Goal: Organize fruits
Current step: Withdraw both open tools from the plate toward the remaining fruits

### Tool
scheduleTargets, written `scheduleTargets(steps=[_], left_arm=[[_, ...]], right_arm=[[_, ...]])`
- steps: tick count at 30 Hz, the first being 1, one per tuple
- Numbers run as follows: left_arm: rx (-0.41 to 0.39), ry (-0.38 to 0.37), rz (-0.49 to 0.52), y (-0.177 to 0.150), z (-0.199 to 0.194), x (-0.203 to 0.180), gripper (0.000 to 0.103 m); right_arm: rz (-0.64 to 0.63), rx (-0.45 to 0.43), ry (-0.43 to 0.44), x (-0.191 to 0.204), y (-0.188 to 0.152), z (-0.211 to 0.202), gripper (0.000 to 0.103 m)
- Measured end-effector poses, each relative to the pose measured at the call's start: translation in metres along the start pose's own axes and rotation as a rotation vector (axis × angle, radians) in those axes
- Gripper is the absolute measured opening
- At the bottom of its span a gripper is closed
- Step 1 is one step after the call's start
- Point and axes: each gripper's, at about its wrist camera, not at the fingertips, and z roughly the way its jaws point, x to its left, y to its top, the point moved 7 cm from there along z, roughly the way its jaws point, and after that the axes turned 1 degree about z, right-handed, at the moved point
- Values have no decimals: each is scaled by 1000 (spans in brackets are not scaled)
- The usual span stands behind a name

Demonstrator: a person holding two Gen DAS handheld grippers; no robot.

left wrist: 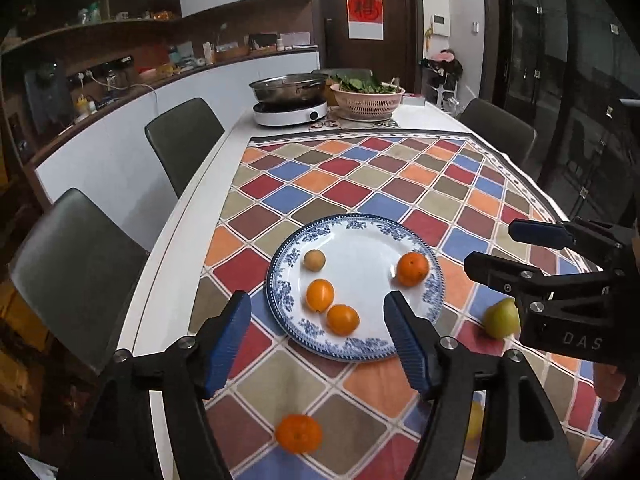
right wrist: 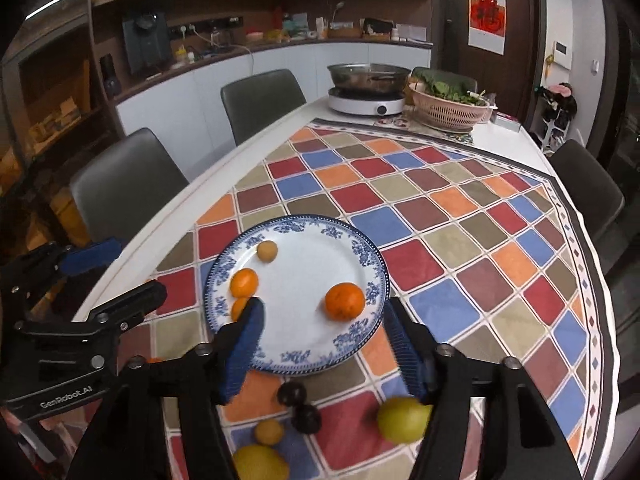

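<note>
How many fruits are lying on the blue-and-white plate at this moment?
4. A small tan fruit near the far-left rim, two orange fruits side by side at the near left, and one tangerine at the right. None seems hidden on the plate.

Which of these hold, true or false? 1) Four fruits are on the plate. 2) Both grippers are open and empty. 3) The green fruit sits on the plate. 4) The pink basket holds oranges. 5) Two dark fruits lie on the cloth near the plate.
1) True: the plate holds one pale small fruit and three orange ones.
2) True: the left gripper and the right gripper stand open with nothing between the fingers.
3) False: the green fruit lies on the tablecloth, off the plate.
4) False: the pink basket holds leafy greens.
5) True: two dark fruits lie on the cloth just below the plate's near rim in the right wrist view.
</note>
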Motion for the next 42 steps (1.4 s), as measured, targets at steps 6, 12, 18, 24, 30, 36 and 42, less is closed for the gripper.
scheduleTargets(steps=[6,12,18,24,30,36,42], left_arm=[[-48,41,-9,-15,-33,-2,77],[-65,52,-12,-37,-58,-7,83],[-57,67,2,-57,-73,-13,87],[-29,77,-9,-80,-77,-12,88],[19,79,-2,-108,-75,-10,88],[69,87,-1,-133,-66,-4,88],[117,83,-6,-153,-54,4,88]], right_arm=[[-21,-55,-18,10,-16,-30,69],[-21,-66,-14,18,-39,-52,69],[-29,-55,-1,27,-62,-65,69],[-1,-18,9,31,-86,-66,69],[11,38,15,37,-112,-59,69],[-7,84,0,46,-131,-51,69],[-41,132,-26,53,-144,-38,69]])
